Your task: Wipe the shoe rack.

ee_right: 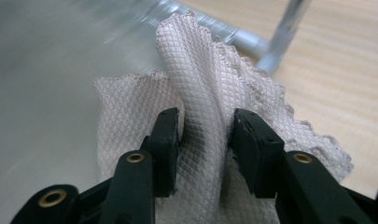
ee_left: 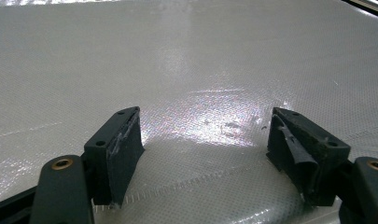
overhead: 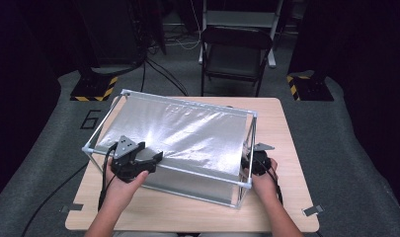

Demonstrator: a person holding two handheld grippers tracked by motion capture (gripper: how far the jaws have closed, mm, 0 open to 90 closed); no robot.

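Observation:
A silvery mesh fabric is stretched over a box-shaped frame of metal tubes on the wooden table. My left gripper rests over the near-left part of the fabric top, and its jaws stand wide apart over the shiny fabric with nothing between them. My right gripper is at the frame's near-right side. In the right gripper view a bunched fold of the fabric fills the gap between the pads, and the right gripper is shut on it beside a frame tube.
The frame covers most of the table, leaving a bare strip of wood on its right and along the near edge. A dark folding chair stands beyond the table's far edge. Cables trail from both grippers toward me.

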